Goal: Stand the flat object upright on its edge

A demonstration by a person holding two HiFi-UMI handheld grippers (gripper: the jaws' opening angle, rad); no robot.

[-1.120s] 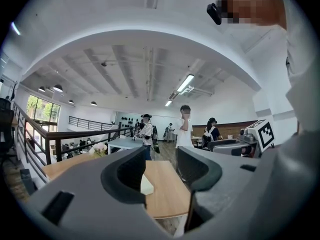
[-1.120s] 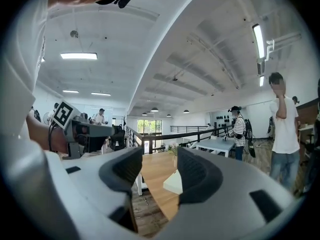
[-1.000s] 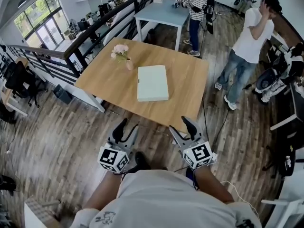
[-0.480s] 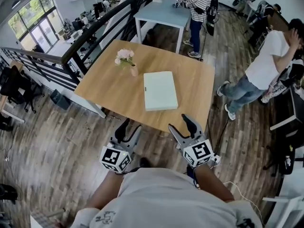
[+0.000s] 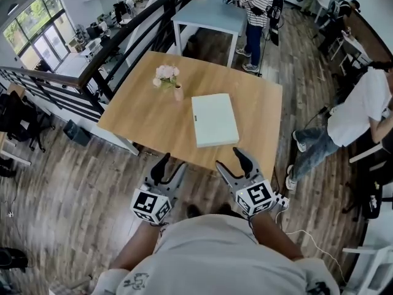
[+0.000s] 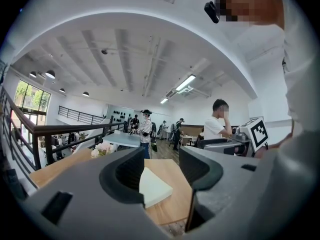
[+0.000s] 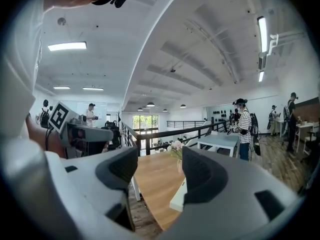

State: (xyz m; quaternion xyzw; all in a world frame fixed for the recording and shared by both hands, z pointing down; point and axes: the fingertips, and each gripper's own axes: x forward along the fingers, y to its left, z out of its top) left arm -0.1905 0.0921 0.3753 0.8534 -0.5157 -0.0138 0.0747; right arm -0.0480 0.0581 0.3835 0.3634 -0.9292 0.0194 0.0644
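The pale flat box [image 5: 214, 120] lies flat near the table's [image 5: 141, 112] front edge, while just off that edge the left gripper [image 5: 169, 166] hangs released and empty and the right gripper's [image 5: 233, 163] jaws are opening on nothing.

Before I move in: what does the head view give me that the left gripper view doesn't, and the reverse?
Head view only: the full outline of the flat pad, and the left claw and right claw both at the table's near edge, the right opening with nothing between. Left gripper view only: ceiling lights, and the left claw's jaws apart, empty. Both: the pad lying flat, the flower vase.
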